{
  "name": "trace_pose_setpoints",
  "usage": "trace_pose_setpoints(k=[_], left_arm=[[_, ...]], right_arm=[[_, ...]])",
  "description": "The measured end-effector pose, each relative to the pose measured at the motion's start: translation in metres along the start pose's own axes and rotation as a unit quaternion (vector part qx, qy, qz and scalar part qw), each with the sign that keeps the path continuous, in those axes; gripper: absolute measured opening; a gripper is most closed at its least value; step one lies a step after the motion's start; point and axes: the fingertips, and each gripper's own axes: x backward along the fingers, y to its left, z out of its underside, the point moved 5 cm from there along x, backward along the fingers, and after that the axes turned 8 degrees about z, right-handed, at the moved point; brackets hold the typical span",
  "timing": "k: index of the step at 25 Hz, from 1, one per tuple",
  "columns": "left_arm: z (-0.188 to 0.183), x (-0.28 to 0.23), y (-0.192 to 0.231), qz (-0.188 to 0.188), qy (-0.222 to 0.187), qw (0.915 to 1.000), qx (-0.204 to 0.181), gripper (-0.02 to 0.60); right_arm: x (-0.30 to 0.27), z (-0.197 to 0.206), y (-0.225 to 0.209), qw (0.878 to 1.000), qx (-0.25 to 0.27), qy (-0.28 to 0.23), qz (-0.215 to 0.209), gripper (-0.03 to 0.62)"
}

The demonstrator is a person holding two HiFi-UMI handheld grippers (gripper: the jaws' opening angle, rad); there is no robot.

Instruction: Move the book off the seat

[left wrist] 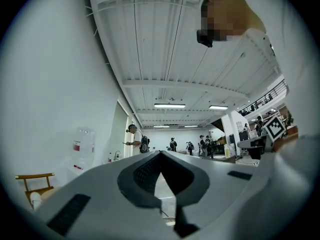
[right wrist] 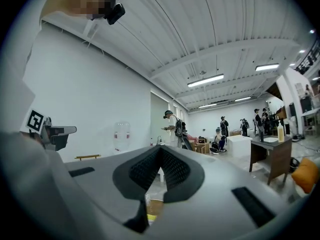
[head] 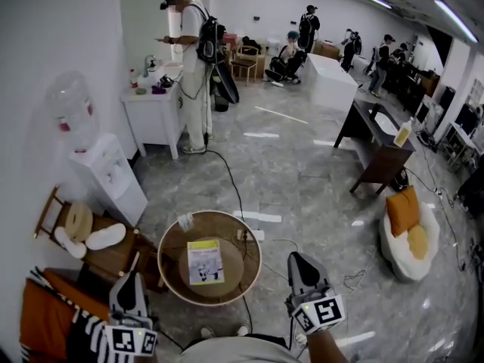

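A yellow-and-white book (head: pixel 205 262) lies flat in the middle of a round wooden seat (head: pixel 246 267), just in front of me in the head view. My left gripper (head: pixel 133 278) is held low at the seat's left, apart from it, its jaws shut with nothing between them. My right gripper (head: pixel 296 258) is held at the seat's right, also apart and shut on nothing. In the left gripper view the left gripper (left wrist: pixel 161 154) points level across the room. In the right gripper view the right gripper (right wrist: pixel 161 148) points the same way, and a bit of the seat (right wrist: pixel 155 207) shows below its jaws.
A water dispenser (head: pixel 108 171) and a wooden chair (head: pixel 85 237) stand at the left by the wall. A cable (head: pixel 231 180) runs across the floor to the seat. A white pouf with orange cushions (head: pixel 408 233), a dark desk (head: pixel 378 146) and several people are farther off.
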Motion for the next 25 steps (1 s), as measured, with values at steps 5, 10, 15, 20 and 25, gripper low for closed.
trace_pose_setpoints(k=[5,10,15,20,25], left_arm=[[0.0,-0.001,-0.001,0.008,-0.005,0.9999,0.007,0.017],[0.005,-0.004,-0.011,0.024,0.0,0.9996,0.016,0.017],[0.013,0.004,-0.006,0.023,0.012,0.9994,0.021,0.017],[0.008,-0.002,-0.012,0.037,0.003,0.9991,0.017,0.017],[0.008,0.005,-0.01,0.039,0.007,0.9991,0.017,0.017]], right_arm=[[0.003,0.003,0.014,1.0,-0.003,0.001,-0.01,0.02],[0.004,0.008,0.027,1.0,-0.006,0.006,-0.016,0.02],[0.009,0.014,0.038,1.0,-0.006,0.011,-0.019,0.02],[0.011,0.014,0.047,1.0,-0.006,0.012,-0.025,0.02],[0.011,0.013,0.057,0.999,-0.005,0.014,-0.032,0.02]])
